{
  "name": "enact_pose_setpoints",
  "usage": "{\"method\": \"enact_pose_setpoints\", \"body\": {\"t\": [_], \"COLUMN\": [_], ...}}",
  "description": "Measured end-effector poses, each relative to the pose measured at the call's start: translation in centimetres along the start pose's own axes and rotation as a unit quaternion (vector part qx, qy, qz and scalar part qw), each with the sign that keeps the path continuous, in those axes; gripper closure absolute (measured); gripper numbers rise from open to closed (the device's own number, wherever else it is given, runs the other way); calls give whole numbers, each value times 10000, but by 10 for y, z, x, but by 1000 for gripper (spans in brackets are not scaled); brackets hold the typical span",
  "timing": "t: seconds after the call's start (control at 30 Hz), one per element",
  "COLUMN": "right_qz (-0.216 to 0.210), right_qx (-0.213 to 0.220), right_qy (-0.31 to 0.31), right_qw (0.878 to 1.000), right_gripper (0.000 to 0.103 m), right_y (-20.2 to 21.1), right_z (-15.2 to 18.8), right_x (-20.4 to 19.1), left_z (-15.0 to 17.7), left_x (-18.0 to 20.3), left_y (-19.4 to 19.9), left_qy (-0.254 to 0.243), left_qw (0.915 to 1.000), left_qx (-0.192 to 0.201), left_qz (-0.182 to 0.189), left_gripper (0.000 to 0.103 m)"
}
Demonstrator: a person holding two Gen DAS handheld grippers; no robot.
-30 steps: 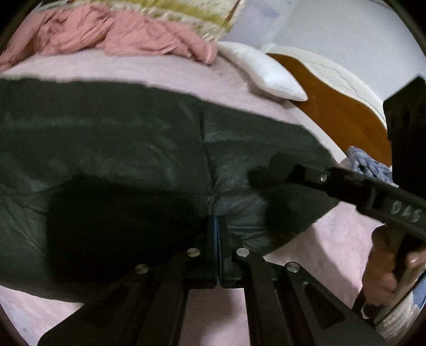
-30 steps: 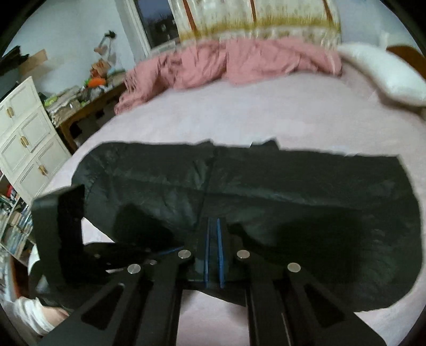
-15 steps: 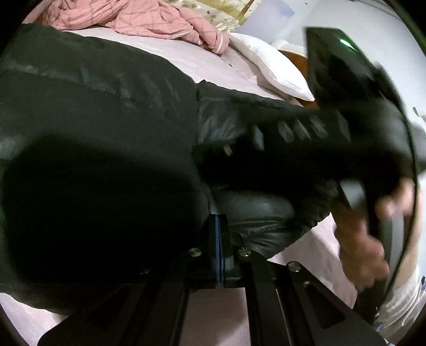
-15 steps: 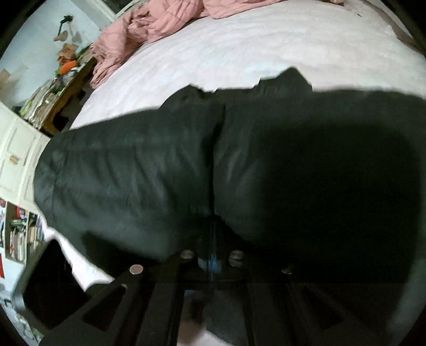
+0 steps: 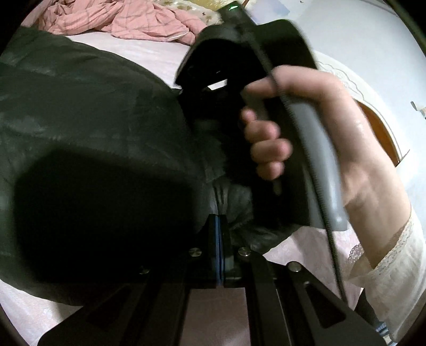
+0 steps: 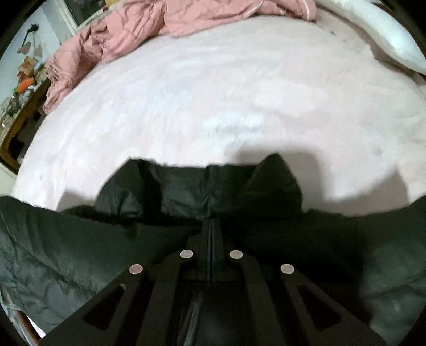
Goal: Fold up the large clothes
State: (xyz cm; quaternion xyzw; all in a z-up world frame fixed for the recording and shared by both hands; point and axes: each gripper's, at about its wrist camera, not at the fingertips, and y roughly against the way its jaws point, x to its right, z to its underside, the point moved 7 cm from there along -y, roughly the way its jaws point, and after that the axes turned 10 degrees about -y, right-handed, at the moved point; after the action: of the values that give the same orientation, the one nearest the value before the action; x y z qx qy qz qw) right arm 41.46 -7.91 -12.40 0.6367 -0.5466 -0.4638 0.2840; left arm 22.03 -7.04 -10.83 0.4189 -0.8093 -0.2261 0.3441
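A large black puffy jacket (image 5: 87, 138) lies across the pink bed sheet (image 5: 138, 50). My left gripper (image 5: 219, 221) is shut on the jacket's near edge, with the fabric bunched at its blue-lined pads. My right gripper (image 6: 212, 223) is shut on another part of the jacket (image 6: 186, 183), and the fabric there is folded over toward the bed's middle. In the left wrist view a hand (image 5: 314, 127) grips the right gripper's grey handle, and that gripper's body hides the jacket's right part.
A crumpled pink blanket (image 6: 165, 24) lies at the far side of the bed sheet (image 6: 213, 93). A white pillow (image 6: 383, 34) sits at the far right. A wooden desk with clutter (image 6: 18, 101) stands off the bed's left edge. A wooden headboard (image 5: 383, 133) shows at right.
The right gripper has carried its jacket edge across and over the rest of the garment, close in front of the left gripper. The left gripper has stayed in place, still shut on fabric.
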Motion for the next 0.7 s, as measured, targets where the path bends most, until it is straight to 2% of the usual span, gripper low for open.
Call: {"method": "enact_pose_setpoints", "body": {"t": [0.07,0.17,0.23,0.3,0.43,0.53,0.57,0.6,0.63,0.67,0.7], "right_qz": [-276,-618,-877,-1031,-821,-621,-684,-712,-624,-445,-299], "right_qx": [343,925,1274,1622,2233,2487,2505,2557,2690,2877,3049], "right_qy": [67,316,328,305,276,-119,-189,-182,-110,-19,90], "right_qw": [9990,9933,9874,9809,9709,9665,9655,9640,9611,9567,9519], "right_gripper": [103,103,103,103,99,93,84,70,63,47,39], "right_y": [33,97,138,174,225,241,245,248,250,254,256], "right_z": [2,22,43,63,98,114,121,125,130,134,136], "right_x": [1,10,21,39,78,105,112,117,119,120,118], "left_z": [-1,-8,-16,-27,-47,-57,-56,-58,-59,-61,-61], "left_x": [4,11,17,21,29,38,41,33,35,36,33], "left_y": [4,21,41,68,129,160,171,180,186,191,200], "left_qy": [-144,-433,-746,-1106,-1303,-1338,-1286,-1229,-1181,-1153,-1172], "left_qw": [9999,9985,9953,9882,9736,9609,9567,9549,9524,9468,9410], "left_qx": [57,305,613,948,1620,1989,2126,2190,2259,2403,2530], "left_qz": [44,124,-82,-481,-944,-1383,-1517,-1583,-1671,-1802,-1917], "left_gripper": [100,100,100,100,96,94,86,77,58,50,49]}}
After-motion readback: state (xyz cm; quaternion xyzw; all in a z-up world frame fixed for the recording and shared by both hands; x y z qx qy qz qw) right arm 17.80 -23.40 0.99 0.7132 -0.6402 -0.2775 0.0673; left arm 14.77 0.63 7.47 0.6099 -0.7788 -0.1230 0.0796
